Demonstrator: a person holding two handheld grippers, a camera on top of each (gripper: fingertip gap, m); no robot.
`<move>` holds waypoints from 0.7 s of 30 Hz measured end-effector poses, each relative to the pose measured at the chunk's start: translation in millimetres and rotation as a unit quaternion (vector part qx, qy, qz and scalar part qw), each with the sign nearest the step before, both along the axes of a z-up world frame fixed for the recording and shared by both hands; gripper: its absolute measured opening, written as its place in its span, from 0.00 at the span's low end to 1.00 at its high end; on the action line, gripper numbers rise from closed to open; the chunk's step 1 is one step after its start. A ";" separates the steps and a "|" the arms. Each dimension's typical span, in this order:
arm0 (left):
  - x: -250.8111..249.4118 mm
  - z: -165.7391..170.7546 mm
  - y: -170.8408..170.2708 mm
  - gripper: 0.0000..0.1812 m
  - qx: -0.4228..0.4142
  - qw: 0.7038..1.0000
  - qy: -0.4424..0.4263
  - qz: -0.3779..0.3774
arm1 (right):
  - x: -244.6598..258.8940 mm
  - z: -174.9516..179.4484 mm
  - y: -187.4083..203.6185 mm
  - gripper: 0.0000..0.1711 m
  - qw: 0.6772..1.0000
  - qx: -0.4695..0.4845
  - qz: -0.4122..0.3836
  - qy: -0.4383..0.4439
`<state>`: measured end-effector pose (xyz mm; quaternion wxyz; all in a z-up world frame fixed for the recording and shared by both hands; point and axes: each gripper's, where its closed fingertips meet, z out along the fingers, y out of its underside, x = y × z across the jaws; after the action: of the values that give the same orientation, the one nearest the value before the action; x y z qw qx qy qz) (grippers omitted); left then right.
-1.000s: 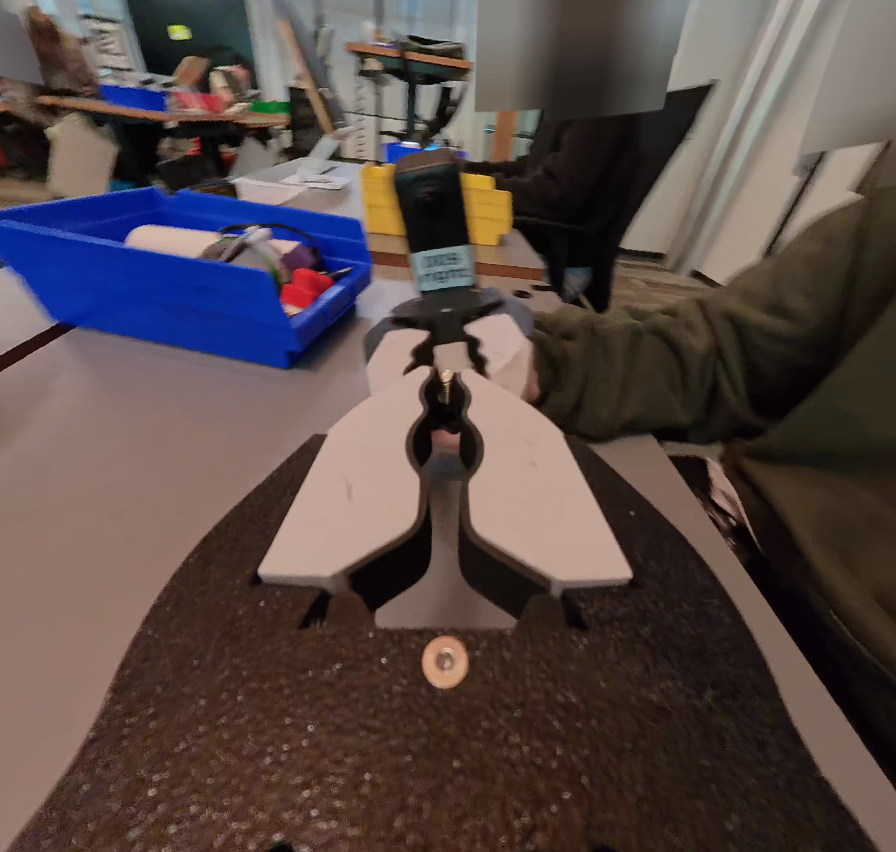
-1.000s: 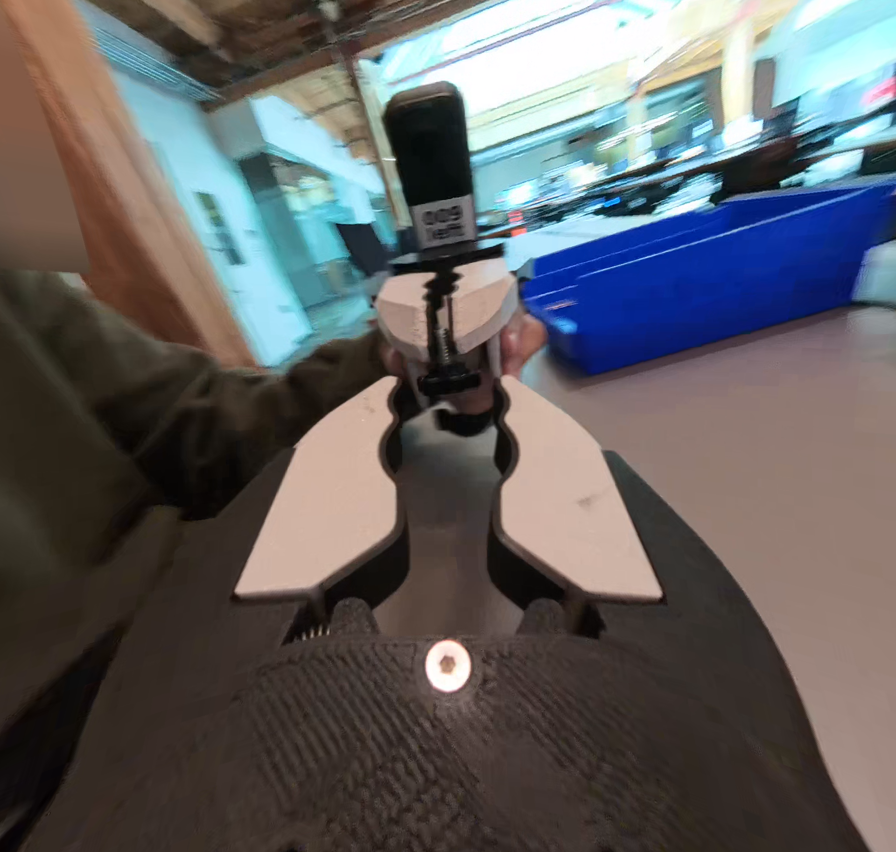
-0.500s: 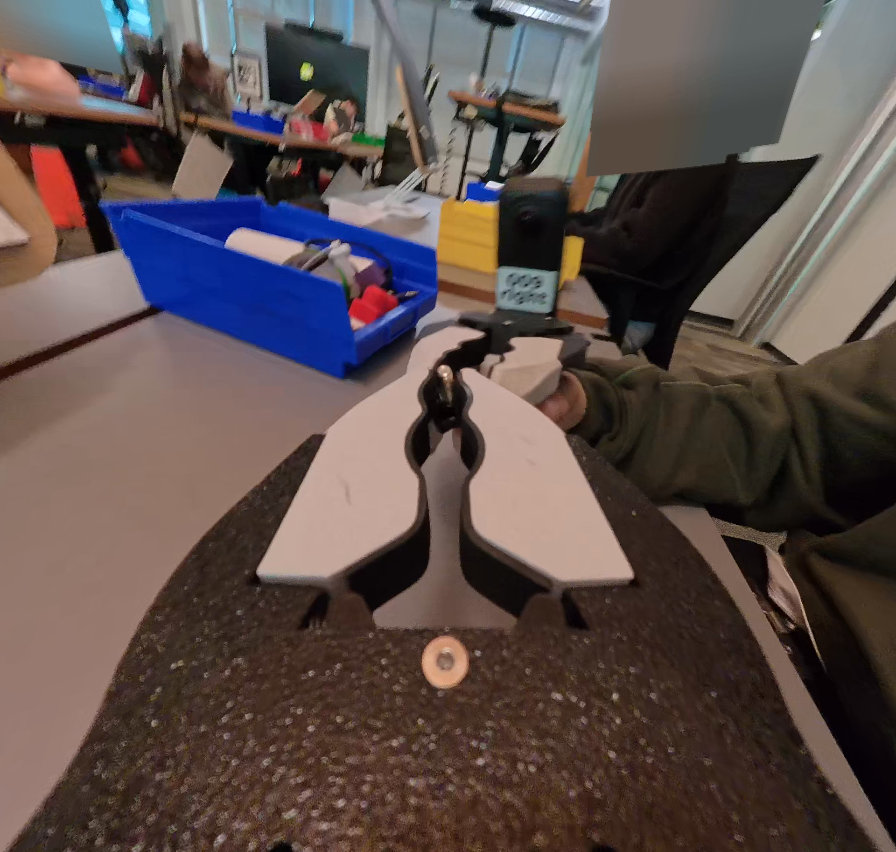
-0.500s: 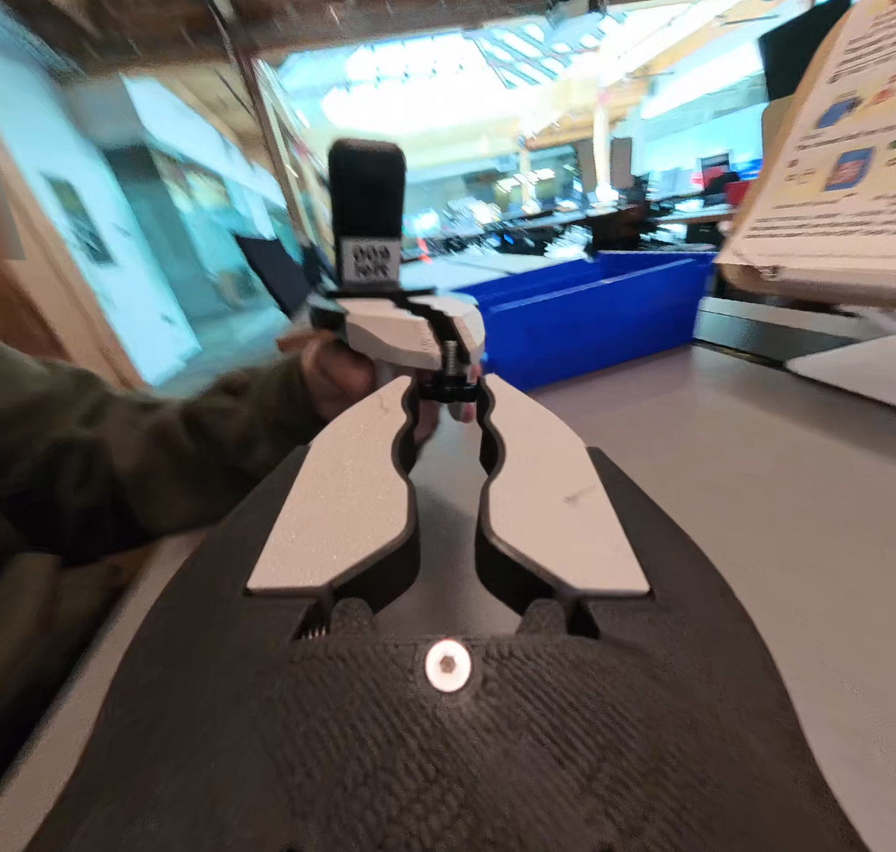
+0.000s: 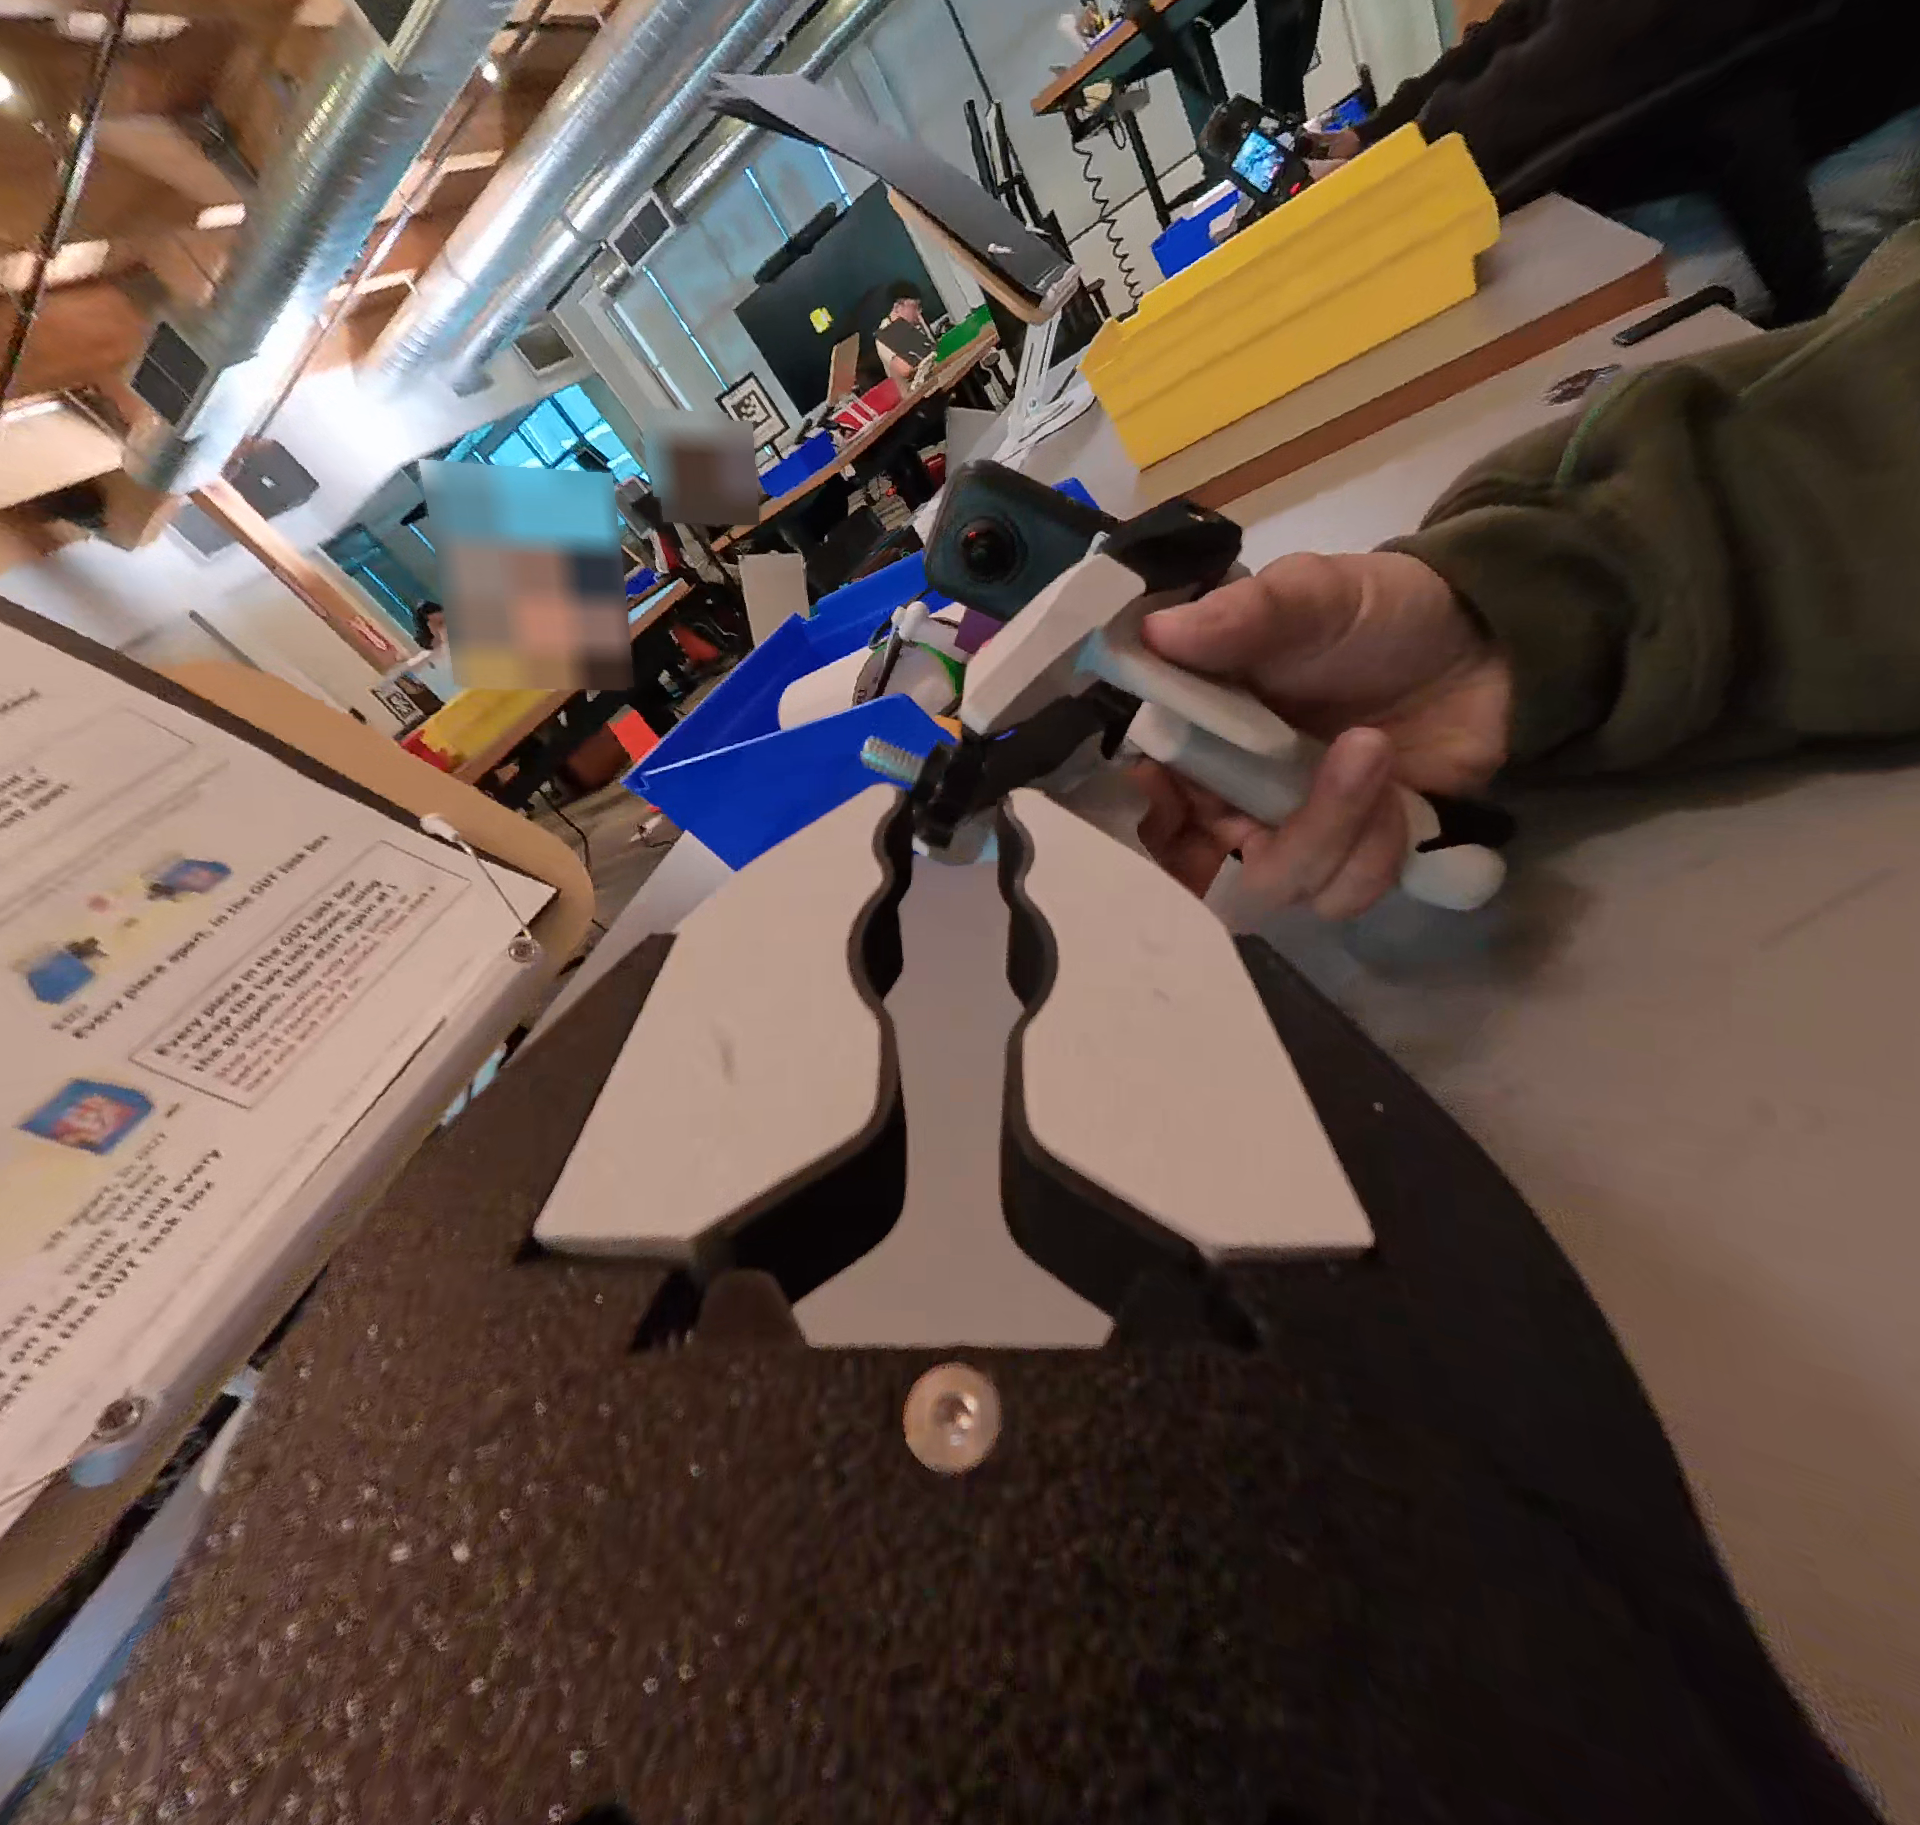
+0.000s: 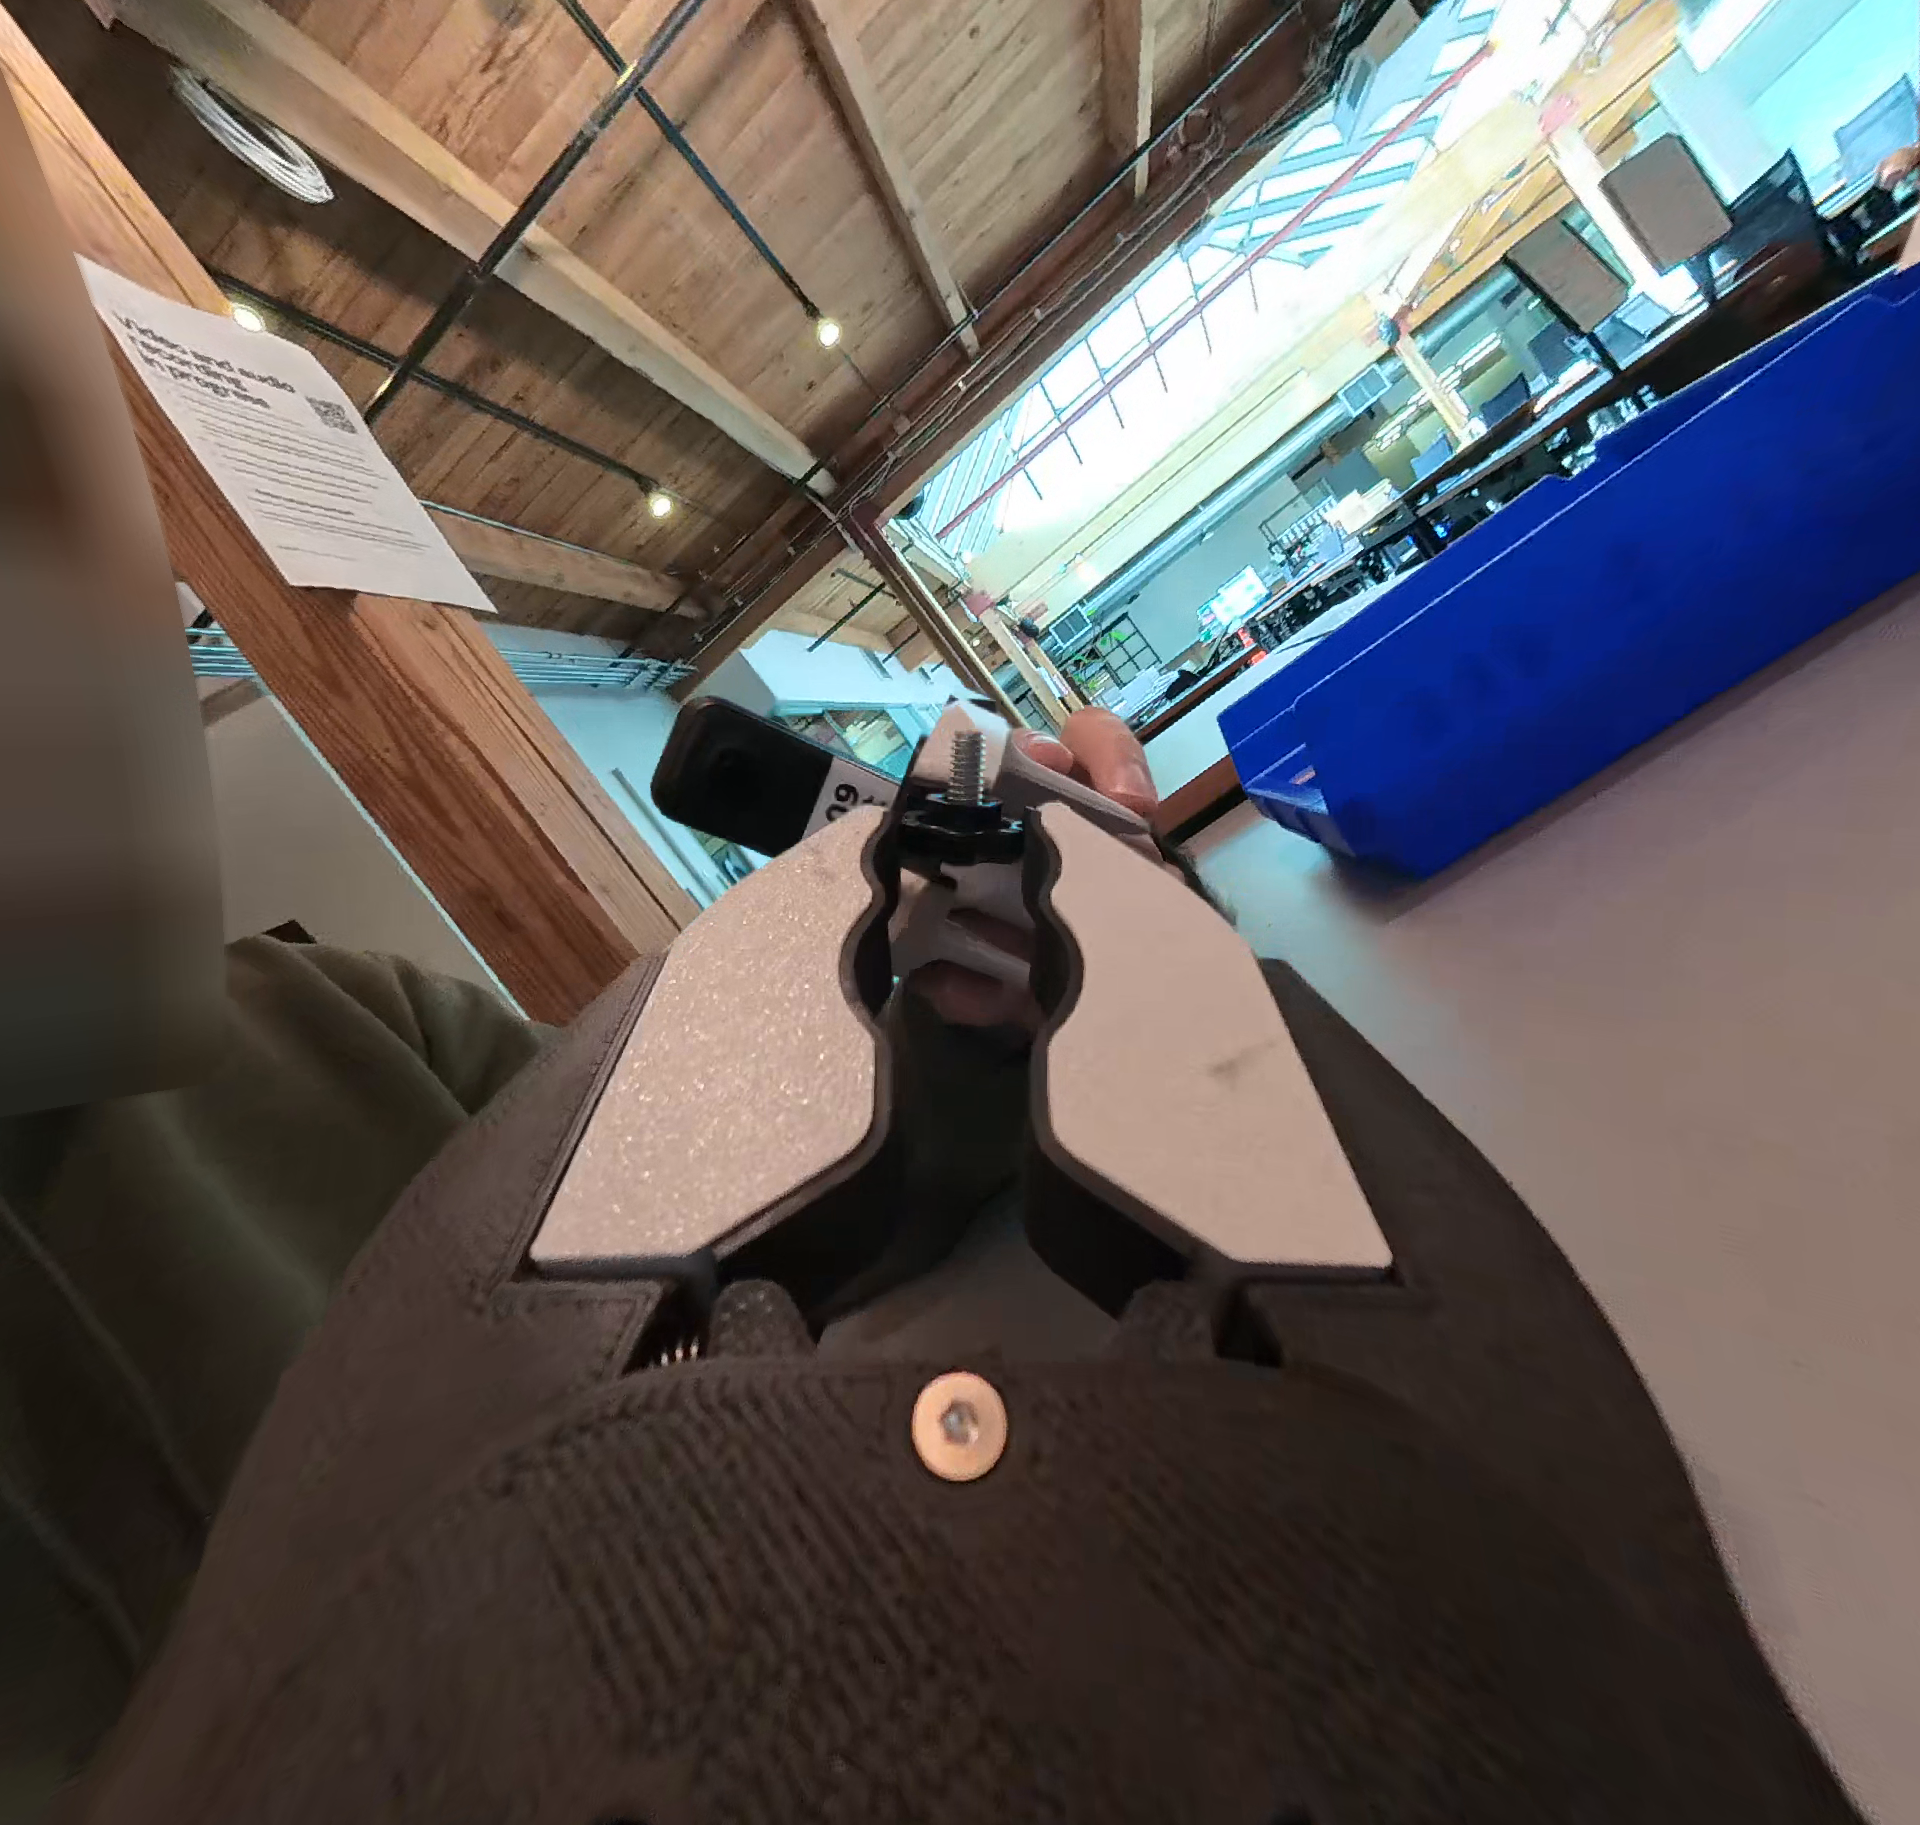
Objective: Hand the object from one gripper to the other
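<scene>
The object is a thumbscrew (image 5: 891, 754) with a black knob and a silver threaded shaft. In the right wrist view my right gripper (image 6: 956, 830) is shut on the thumbscrew's black knob, and the shaft (image 6: 966, 762) sticks up past the fingertips. In the left wrist view my left gripper (image 5: 951, 825) has its jaws apart. The screw sits just beyond its tips, tilted left, in the black fingertips of the right gripper (image 5: 1049, 622), which a hand in a green sleeve holds. The left gripper's body and camera (image 6: 748, 788) show close behind the screw.
Both grippers meet above a grey table (image 5: 1662, 1048). A blue bin (image 5: 790, 767) with several items stands behind them and also shows in the right wrist view (image 6: 1558, 674). A yellow bin (image 5: 1299, 310) is farther back. A printed board (image 5: 208, 996) stands at the left, a wooden post (image 6: 395, 736) behind. My two grippers' fingertips are within a few centimetres of each other.
The right gripper closed on the screw's knob while the left still held it. The left jaws have now spread apart. Both grippers have tilted and swung round.
</scene>
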<state>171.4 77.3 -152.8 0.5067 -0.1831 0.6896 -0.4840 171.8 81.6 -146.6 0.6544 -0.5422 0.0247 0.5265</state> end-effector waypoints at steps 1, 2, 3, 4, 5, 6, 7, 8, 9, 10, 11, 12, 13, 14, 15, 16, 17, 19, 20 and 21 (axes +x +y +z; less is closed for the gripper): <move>-0.2 1.7 0.5 0.06 0.003 1.000 -0.008 0.003 | -0.7 -1.6 0.6 0.13 1.000 -0.005 0.003 -0.001; -0.6 1.7 0.1 0.04 0.007 1.000 -0.010 0.001 | -0.9 -2.3 0.9 0.13 1.000 -0.006 0.004 0.001; -0.6 1.3 0.0 0.03 0.008 1.000 -0.008 0.001 | -0.7 -2.1 0.8 0.13 1.000 -0.006 0.007 0.009; -0.3 0.6 0.5 0.03 0.008 1.000 -0.005 0.001 | -0.5 -2.5 1.0 0.13 1.000 -0.009 0.011 0.013; 0.1 -0.7 1.0 0.03 0.010 1.000 -0.001 0.002 | -0.1 -3.6 1.5 0.13 1.000 -0.012 0.010 0.015; 0.4 -1.3 1.3 0.03 0.011 1.000 0.003 0.003 | 0.2 -4.3 1.9 0.13 1.000 -0.014 0.009 0.015; 0.9 -1.5 1.3 0.02 0.011 1.000 0.005 0.005 | 0.6 -4.7 2.0 0.13 1.000 -0.014 0.009 0.018; 1.6 -1.6 1.5 0.02 0.008 1.000 0.008 0.008 | 1.2 -4.8 2.0 0.13 1.000 -0.015 0.010 0.024; 2.5 -1.6 1.8 0.02 0.007 1.000 0.010 0.012 | 2.2 -4.7 2.4 0.13 0.999 -0.015 0.009 0.029; 3.2 -2.1 2.0 0.02 0.008 1.000 0.013 0.015 | 3.2 -4.8 2.7 0.13 0.999 -0.013 0.006 0.031; 3.4 -2.6 2.0 0.02 0.008 1.000 0.016 0.015 | 3.5 -5.3 2.7 0.13 1.000 -0.011 0.001 0.026; 3.2 -2.6 2.0 0.02 0.002 1.000 0.020 0.013 | 3.7 -5.8 2.7 0.13 1.000 -0.008 -0.006 0.016; 2.4 -1.0 2.2 0.02 -0.012 1.000 0.024 0.007 | 5.4 -6.3 3.5 0.15 1.000 -0.007 -0.021 0.003; 1.1 1.4 3.1 0.00 -0.033 0.999 0.030 -0.001 | 9.0 -5.8 4.7 0.23 0.999 -0.004 -0.046 -0.013; -0.2 3.5 4.0 0.00 -0.059 0.997 0.041 -0.012 | 12.4 -3.7 4.8 0.30 0.997 0.006 -0.074 -0.037; -1.9 4.7 4.3 0.00 -0.088 0.994 0.060 -0.028 | 14.1 -0.8 3.1 0.32 0.992 0.023 -0.100 -0.073; -3.1 5.9 5.0 0.00 -0.114 0.990 0.076 -0.041 | 14.2 0.6 1.2 0.32 0.984 0.038 -0.126 -0.119; -2.4 7.3 9.9 0.00 -0.136 0.987 0.078 -0.040 | 8.1 -2.1 -1.3 0.24 0.967 0.053 -0.151 -0.200; -1.4 2.8 11.6 0.00 -0.130 0.987 0.088 -0.036 | 6.9 -6.5 1.3 0.21 0.959 0.044 -0.158 -0.229; 1.1 -4.3 15.9 0.00 -0.117 0.988 0.103 -0.021 | 9.7 -11.9 4.7 0.22 0.949 0.029 -0.172 -0.263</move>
<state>172.5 93.2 -157.1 0.3976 -0.2755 0.6802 -0.5507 181.5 86.3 -158.5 0.7339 -0.6296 -0.0701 0.2450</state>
